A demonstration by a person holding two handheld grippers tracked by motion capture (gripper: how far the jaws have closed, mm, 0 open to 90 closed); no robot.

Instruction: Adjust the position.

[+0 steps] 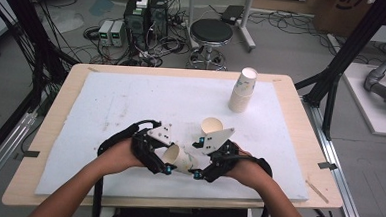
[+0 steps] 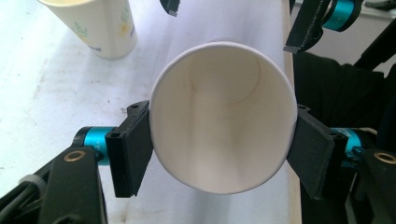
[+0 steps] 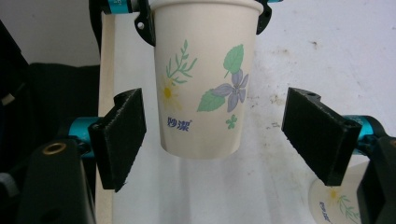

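A paper cup (image 1: 181, 159) with a flower print lies on its side between both grippers, above the front middle of the white mat. My left gripper (image 1: 171, 157) is shut on its rim; in the left gripper view the cup (image 2: 223, 116) faces me mouth first, with a pad pressed on each side, around my left gripper (image 2: 223, 154). My right gripper (image 1: 197, 158) stands open around the cup's base end. In the right gripper view the printed cup (image 3: 203, 79) sits between the jaws of my right gripper (image 3: 215, 135) with a gap on each side.
A second single cup (image 1: 212, 125) stands upright just behind the grippers, and it is the cup (image 2: 100, 25) at the top left of the left gripper view. A stack of cups (image 1: 243, 90) stands at the back right of the white mat (image 1: 121, 100). A stool (image 1: 211, 32) stands beyond the table.
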